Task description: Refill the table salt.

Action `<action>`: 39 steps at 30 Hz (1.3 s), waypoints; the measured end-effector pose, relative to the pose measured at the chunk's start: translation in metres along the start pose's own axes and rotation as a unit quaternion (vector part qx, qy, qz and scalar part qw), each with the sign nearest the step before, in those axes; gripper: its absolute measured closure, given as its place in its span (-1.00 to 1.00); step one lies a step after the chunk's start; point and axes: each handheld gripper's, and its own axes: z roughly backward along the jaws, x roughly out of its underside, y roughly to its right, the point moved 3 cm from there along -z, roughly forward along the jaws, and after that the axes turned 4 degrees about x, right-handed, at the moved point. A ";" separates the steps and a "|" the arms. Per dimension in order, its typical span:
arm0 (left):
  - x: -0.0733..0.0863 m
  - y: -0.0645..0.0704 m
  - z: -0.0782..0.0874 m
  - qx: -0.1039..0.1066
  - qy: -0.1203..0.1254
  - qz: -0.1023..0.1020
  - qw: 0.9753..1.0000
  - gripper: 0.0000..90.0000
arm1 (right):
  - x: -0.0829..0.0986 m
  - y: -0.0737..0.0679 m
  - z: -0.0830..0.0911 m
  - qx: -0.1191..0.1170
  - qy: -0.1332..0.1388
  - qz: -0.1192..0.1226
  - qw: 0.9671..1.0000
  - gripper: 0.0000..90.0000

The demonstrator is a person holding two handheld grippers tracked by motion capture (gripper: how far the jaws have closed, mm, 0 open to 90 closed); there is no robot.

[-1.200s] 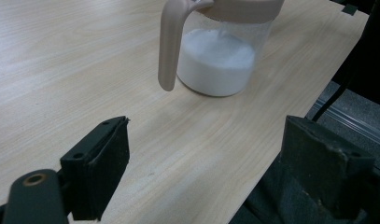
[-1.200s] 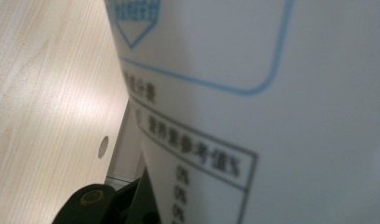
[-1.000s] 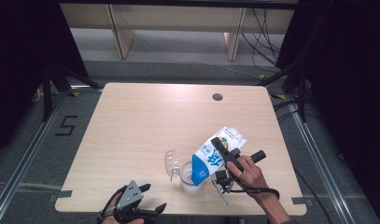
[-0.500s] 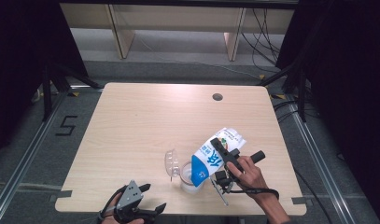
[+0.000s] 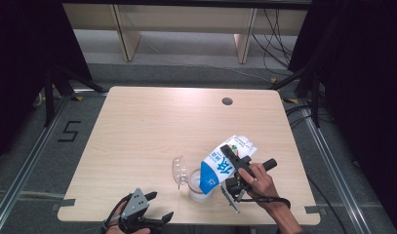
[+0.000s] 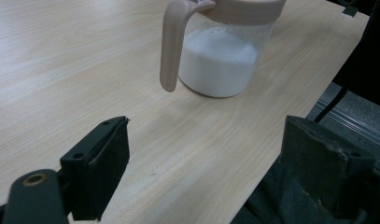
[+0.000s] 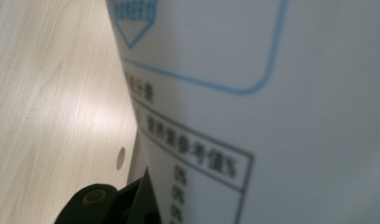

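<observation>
The carton [image 5: 220, 167] is clamped in the right gripper [image 5: 233, 171], whose jaws are closed on its sides; in the right gripper view the printed panel [image 7: 253, 116] sits hard against the lens, blurred, with one black jaw at the lower edge. The carton's long axis is tilted, running from its folded top, up and away from the jug [image 5: 198, 184], down to its blue lower end, which points at the jug mouth and sits directly above it. Whether that end touches the rim cannot be judged from the high view. The jug stands upright near the front edge of the table [image 5: 152, 126], its clear lid hinged open on the side away from the carton. In the left gripper view the jug [image 6: 220, 51] holds white liquid, its beige handle [image 6: 171, 44] hanging down the near side. The left gripper [image 5: 146, 213] rests at the table edge, well apart from the jug, jaws spread wide and holding nothing.
</observation>
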 end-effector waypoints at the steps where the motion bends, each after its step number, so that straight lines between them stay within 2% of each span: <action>1: 0.000 0.000 0.000 0.000 0.000 0.000 1.000 -0.66 | 0.000 0.000 0.000 -0.001 0.001 -0.002 1.000 0.73; 5: 0.000 0.000 0.000 0.000 -0.001 0.000 1.000 -0.66 | -0.001 -0.002 0.000 -0.008 0.001 -0.022 1.000 0.73; 8: 0.000 0.000 0.001 -0.001 -0.004 -0.001 1.000 -0.66 | 0.000 -0.004 0.000 -0.017 -0.002 -0.046 0.999 0.73; 10: 0.000 0.000 0.001 0.000 -0.002 -0.001 1.000 -0.66 | 0.000 -0.001 -0.001 -0.015 0.004 -0.043 0.999 0.73; 12: 0.000 0.000 0.001 0.000 -0.002 -0.001 1.000 -0.66 | 0.001 -0.002 0.000 -0.023 -0.003 -0.072 0.997 0.73; 15: 0.000 0.000 0.001 0.000 -0.003 -0.001 1.000 -0.66 | 0.003 -0.001 -0.001 -0.030 0.004 -0.085 0.996 0.73; 16: 0.000 0.000 0.001 0.000 -0.002 -0.002 1.000 -0.66 | 0.003 0.002 -0.001 -0.025 0.011 -0.074 0.997 0.73; 17: 0.000 0.000 0.001 0.000 -0.002 -0.001 1.000 -0.66 | 0.004 -0.001 -0.001 -0.035 0.009 -0.096 0.995 0.73; 20: 0.000 0.000 0.001 -0.001 -0.004 -0.002 1.000 -0.66 | 0.004 -0.001 -0.001 -0.039 0.006 -0.115 0.993 0.73; 21: 0.000 0.000 0.001 0.000 -0.002 -0.001 1.000 -0.66 | 0.005 0.000 -0.001 -0.041 0.010 -0.113 0.993 0.73; 22: 0.000 0.000 0.001 -0.002 -0.004 0.000 1.000 -0.66 | 0.005 -0.001 -0.001 -0.043 0.010 -0.130 0.991 0.73; 26: 0.000 0.000 0.002 -0.004 -0.006 -0.002 1.000 -0.66 | 0.006 -0.002 -0.001 -0.055 0.011 -0.159 0.986 0.73; 29: 0.000 0.000 0.001 -0.004 -0.005 -0.004 1.000 -0.66 | 0.007 -0.003 -0.002 -0.070 0.015 -0.200 0.977 0.73; 34: 0.000 0.000 0.001 -0.001 -0.003 -0.002 1.000 -0.66 | 0.014 -0.002 -0.003 -0.077 0.012 -0.259 0.963 0.74; 35: 0.000 0.000 0.001 -0.001 -0.003 -0.001 1.000 -0.66 | 0.016 0.000 -0.003 -0.084 0.009 -0.243 0.966 0.74; 36: 0.000 0.000 0.001 -0.001 -0.003 -0.001 1.000 -0.66 | 0.016 0.000 -0.003 -0.084 0.009 -0.243 0.966 0.74; 37: 0.000 0.000 0.001 -0.001 -0.003 -0.001 1.000 -0.66 | 0.018 -0.004 -0.003 -0.090 0.010 -0.284 0.955 0.74; 39: 0.000 0.000 0.001 -0.001 -0.004 -0.002 1.000 -0.66 | 0.019 -0.005 -0.004 -0.095 0.009 -0.294 0.951 0.74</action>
